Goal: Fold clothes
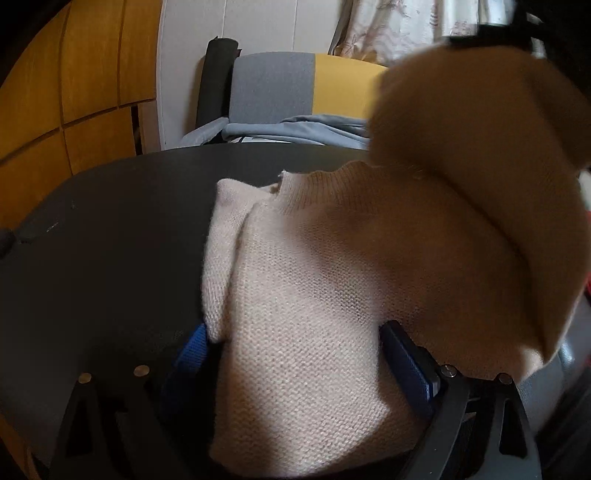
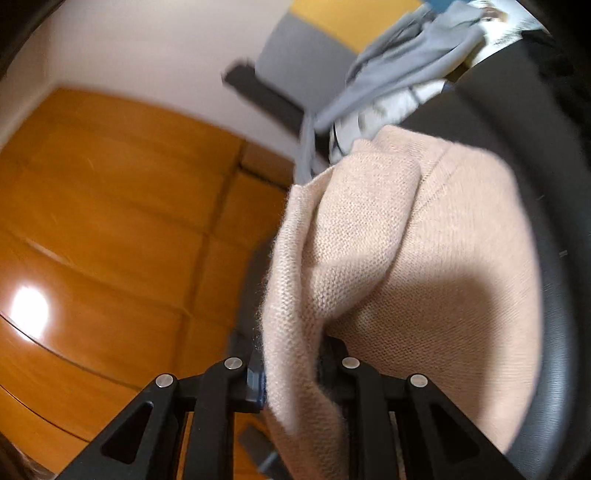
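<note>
This is a room in a home, probably a bedroom or living room. Glossy orange-brown wooden cabinet doors (image 1: 66, 92) line one side beside a plain white wall (image 1: 236, 26). Past the far edge of the black table (image 1: 110, 229) stands a chair with grey and yellow upholstery (image 1: 273, 88) and a black armrest (image 1: 216, 77), with a grey-blue garment (image 1: 295, 129) draped over its seat. A pale floral curtain (image 1: 399, 26) hangs behind it. A beige knitted sweater (image 1: 314, 295) lies on the table, adding to the domestic laundry setting.
</note>
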